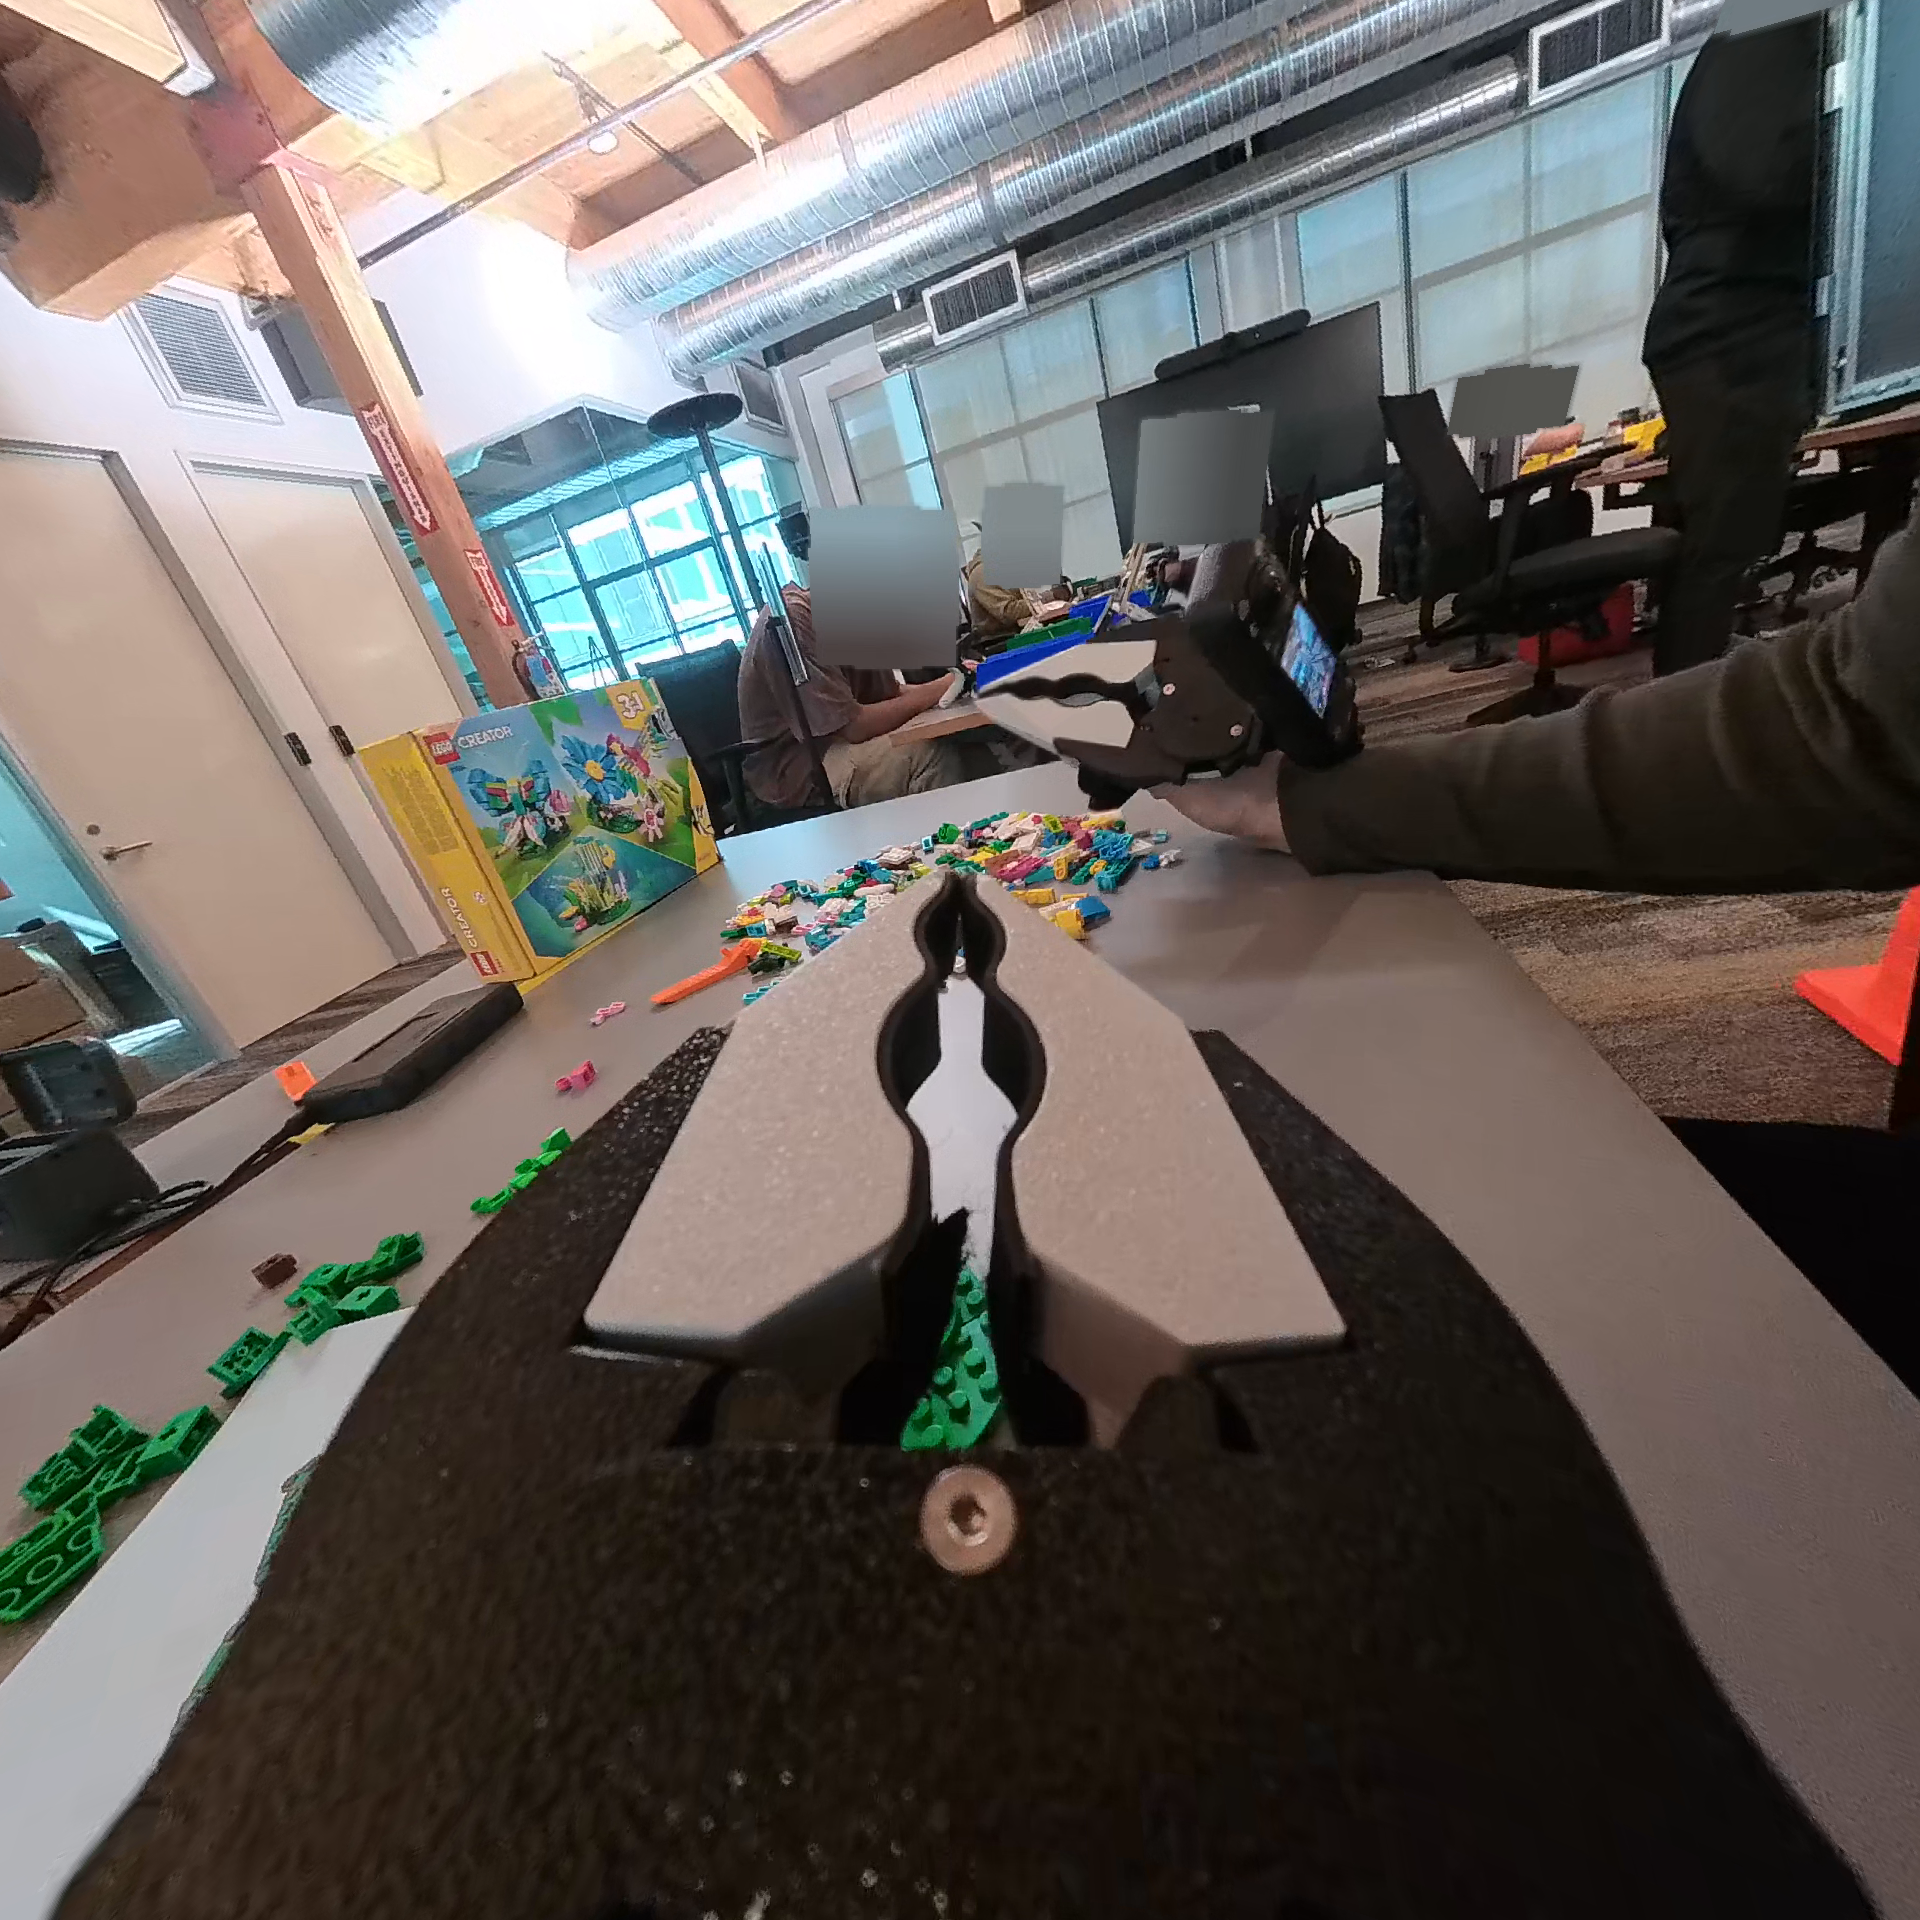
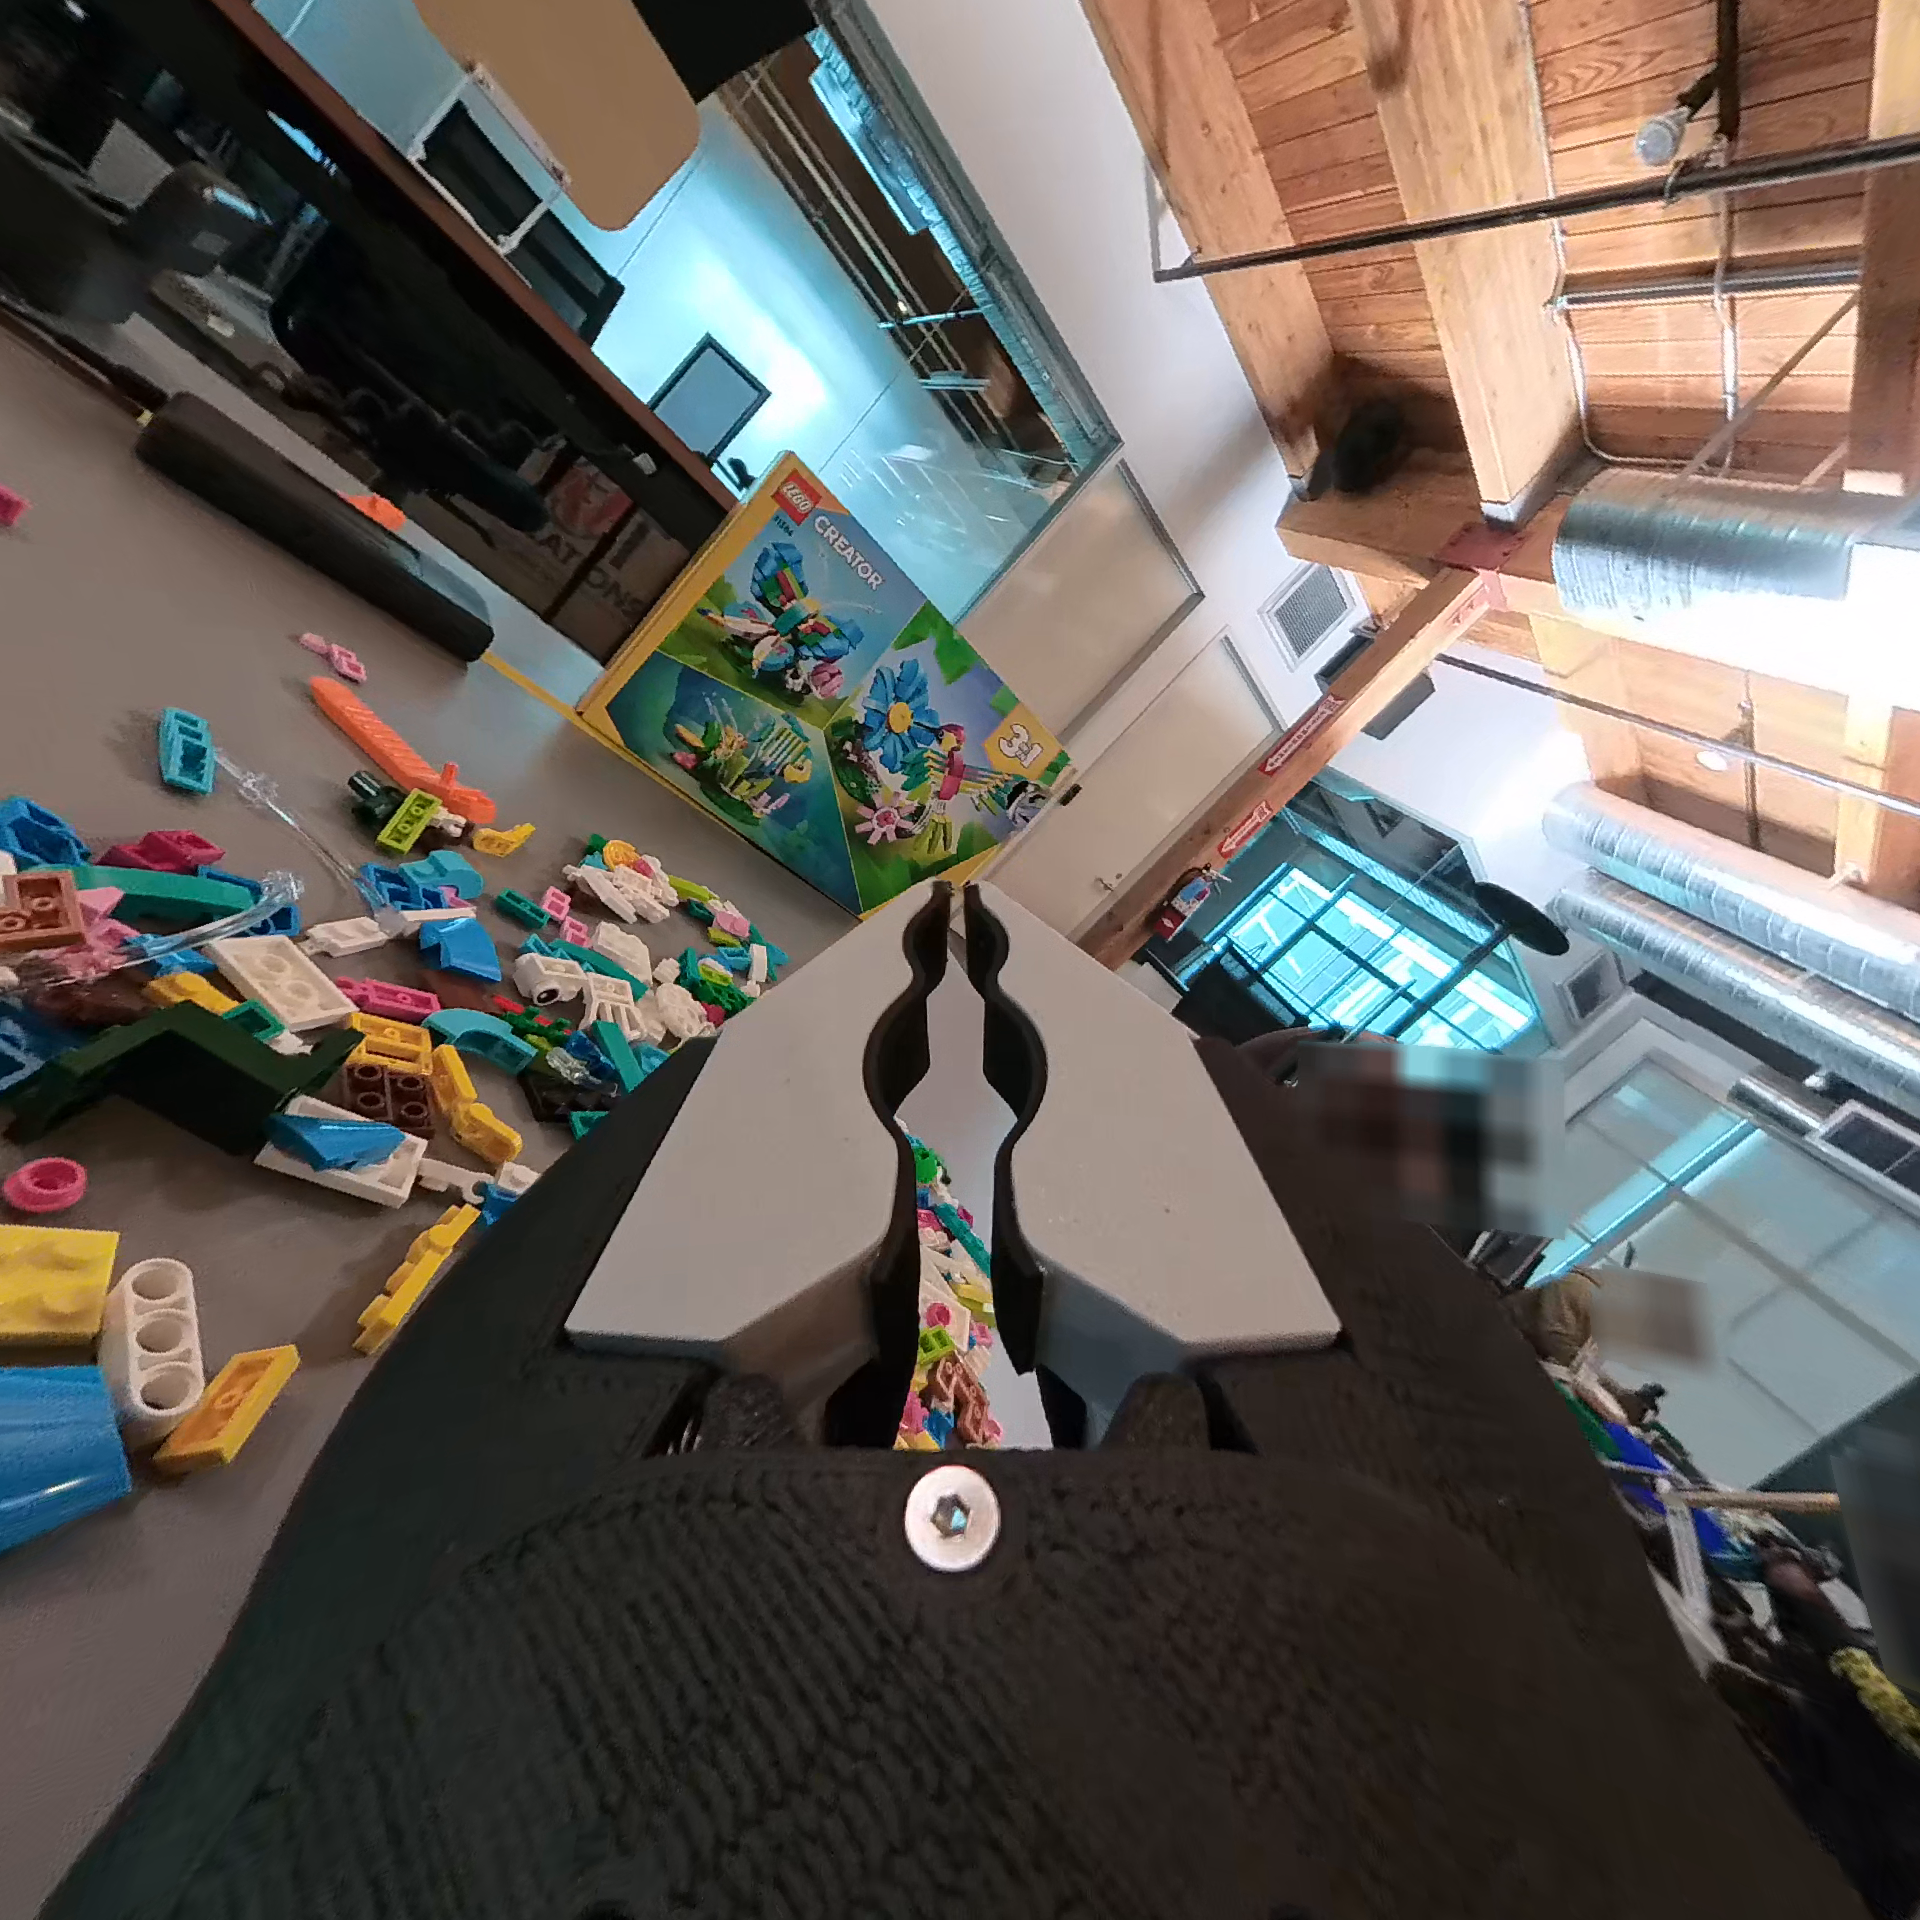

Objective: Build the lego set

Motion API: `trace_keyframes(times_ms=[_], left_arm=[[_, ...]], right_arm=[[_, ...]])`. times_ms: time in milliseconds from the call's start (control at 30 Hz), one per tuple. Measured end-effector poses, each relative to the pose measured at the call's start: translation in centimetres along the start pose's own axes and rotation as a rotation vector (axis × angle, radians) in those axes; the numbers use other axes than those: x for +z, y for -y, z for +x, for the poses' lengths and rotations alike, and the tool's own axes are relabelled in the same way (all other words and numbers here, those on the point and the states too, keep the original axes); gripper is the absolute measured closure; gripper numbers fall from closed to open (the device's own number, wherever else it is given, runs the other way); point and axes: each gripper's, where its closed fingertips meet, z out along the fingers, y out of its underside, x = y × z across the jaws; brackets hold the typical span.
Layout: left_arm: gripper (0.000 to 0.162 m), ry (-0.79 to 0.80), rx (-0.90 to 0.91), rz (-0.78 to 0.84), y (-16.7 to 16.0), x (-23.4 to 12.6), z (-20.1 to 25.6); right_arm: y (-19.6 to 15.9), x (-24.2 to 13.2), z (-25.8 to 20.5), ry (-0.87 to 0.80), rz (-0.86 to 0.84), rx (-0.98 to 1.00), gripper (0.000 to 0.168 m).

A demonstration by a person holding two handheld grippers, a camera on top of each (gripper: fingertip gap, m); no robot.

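Left wrist view: the left gripper (image 1: pixel 961 894), jaws nearly closed and holding nothing visible, hovers low over the grey table (image 1: pixel 1403 1195). Green bricks (image 1: pixel 343 1288) lie left of it; a green plate (image 1: pixel 961 1382) shows beneath. Beyond its tips sits the mixed brick pile (image 1: pixel 977 862), with the upright set box (image 1: pixel 551 831) left of that; its contents cannot be seen. The right gripper (image 1: pixel 1023 712) hangs above the pile.

Right wrist view: the right gripper (image 2: pixel 956 899), tilted, jaws narrow and empty. The loose pile (image 2: pixel 312 1018) spreads left of it. Nothing looks assembled; building seems barely begun.

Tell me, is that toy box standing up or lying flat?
Standing up. The box rests on its bottom edge on the grey table.
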Motion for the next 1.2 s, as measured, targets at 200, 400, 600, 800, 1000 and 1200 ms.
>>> trace_keyframes(times_ms=[200, 400, 600, 800, 1000, 1200], left_arm=[[0.162, 0.021, -0.055, 0.025, 0.3, -0.3, -0.8], [0.162, 0.007, -0.028, 0.015, 0.2, -0.2, -0.4], [0.162, 0.011, -0.047, 0.022, 0.3, -0.2, -0.6], [0.162, 0.022, -0.074, 0.037, 0.4, -0.4, -1.0], [0.162, 0.021, -0.075, 0.037, 0.4, -0.4, -1.0], [0.162, 0.023, -0.076, 0.039, 0.4, -0.4, -1.1]], right_arm=[[-0.5, 0.0, 0.9, -0.022, -0.005, 0.074, 0.167], [-0.2, 0.0, 1.0, -0.012, 0.017, 0.104, 0.167], [-0.2, -0.2, 1.5, -0.029, 0.021, 0.118, 0.167], [-0.4, -0.3, 2.1, -0.049, 0.020, 0.145, 0.167], [-0.4, -0.3, 1.8, -0.036, 0.020, 0.136, 0.167], [-0.4, -0.3, 2.0, -0.043, 0.020, 0.135, 0.167]])
